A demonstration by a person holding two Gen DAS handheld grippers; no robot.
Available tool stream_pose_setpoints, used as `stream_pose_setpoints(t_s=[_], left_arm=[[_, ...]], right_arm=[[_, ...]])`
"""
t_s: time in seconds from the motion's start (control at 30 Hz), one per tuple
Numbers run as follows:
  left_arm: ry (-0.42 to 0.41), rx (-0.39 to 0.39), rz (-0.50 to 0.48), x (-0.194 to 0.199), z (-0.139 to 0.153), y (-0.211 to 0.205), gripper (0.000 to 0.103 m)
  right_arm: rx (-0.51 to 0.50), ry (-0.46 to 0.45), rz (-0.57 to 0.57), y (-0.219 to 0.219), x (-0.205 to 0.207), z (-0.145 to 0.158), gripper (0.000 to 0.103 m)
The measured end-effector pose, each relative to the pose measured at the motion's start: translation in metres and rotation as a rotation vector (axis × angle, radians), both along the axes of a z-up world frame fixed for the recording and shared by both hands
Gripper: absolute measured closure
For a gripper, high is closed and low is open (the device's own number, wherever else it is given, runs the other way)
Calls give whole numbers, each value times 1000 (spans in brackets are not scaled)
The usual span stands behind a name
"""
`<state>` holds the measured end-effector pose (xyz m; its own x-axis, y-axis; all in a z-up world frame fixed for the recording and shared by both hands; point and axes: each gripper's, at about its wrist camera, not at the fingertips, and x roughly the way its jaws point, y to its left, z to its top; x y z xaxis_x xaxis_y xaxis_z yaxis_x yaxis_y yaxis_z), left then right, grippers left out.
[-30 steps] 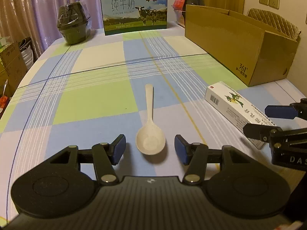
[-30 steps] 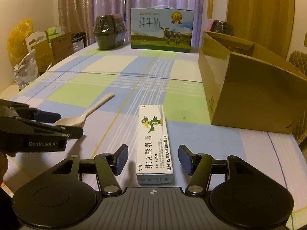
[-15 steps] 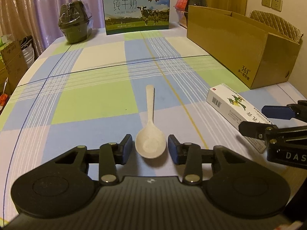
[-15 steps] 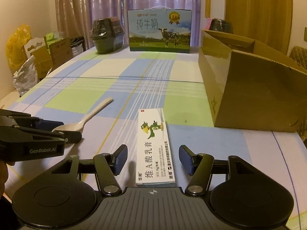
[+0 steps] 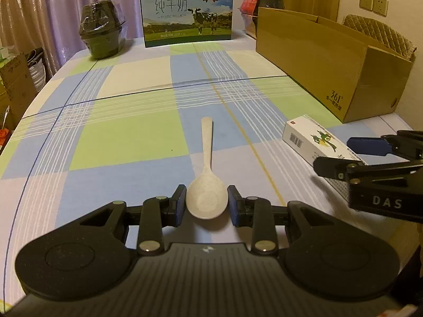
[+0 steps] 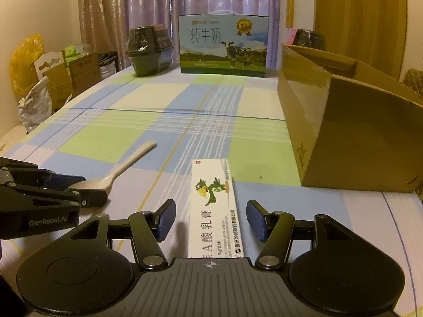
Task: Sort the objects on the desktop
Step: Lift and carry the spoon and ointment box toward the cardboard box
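Note:
A cream plastic spoon (image 5: 207,158) lies on the checked tablecloth with its handle pointing away from me. My left gripper (image 5: 207,203) is shut on the spoon's bowl, with a blue pad against each side. From the right wrist view, the spoon (image 6: 127,163) pokes out of the left gripper (image 6: 79,187). A long white ointment box (image 6: 214,185) with a green bird on it lies flat between the fingers of my right gripper (image 6: 211,220), which is open with a gap on both sides. The left wrist view shows the same box (image 5: 312,140) and the right gripper (image 5: 332,153) at its near end.
An open brown cardboard box (image 5: 330,60) stands along the right side of the table, close beyond the ointment box. At the far edge are a milk gift carton (image 5: 187,15) and dark wrapped bowls (image 5: 101,34). Boxes and bags (image 6: 53,79) sit off the table's left.
The left gripper's fingers have come together from wide open onto the spoon's bowl. The right gripper has slid slightly forward along the ointment box and stays open.

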<state>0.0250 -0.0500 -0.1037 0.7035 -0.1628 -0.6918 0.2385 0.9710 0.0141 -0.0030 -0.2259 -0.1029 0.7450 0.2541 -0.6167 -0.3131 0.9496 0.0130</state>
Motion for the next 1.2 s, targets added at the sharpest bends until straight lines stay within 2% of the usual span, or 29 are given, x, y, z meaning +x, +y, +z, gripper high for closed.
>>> stream_pose_setpoints(t_s=[0.33, 0.4, 0.47, 0.53, 1.2], left_arm=[[-1, -7, -2, -2, 1, -1, 75], [-2, -7, -4, -2, 1, -1, 75], [-1, -8, -5, -2, 2, -1, 75], [-3, -8, -5, -3, 2, -1, 75], [-62, -17, -26, -25, 24, -8, 75]], right_arm=[[-18, 20, 7, 4, 3, -6, 47], [-22, 27, 2, 4, 4, -7, 51], [-26, 42, 1, 4, 5, -8, 63], [-33, 41, -8, 3, 4, -8, 67], [20, -9, -43, -7, -16, 21, 68]])
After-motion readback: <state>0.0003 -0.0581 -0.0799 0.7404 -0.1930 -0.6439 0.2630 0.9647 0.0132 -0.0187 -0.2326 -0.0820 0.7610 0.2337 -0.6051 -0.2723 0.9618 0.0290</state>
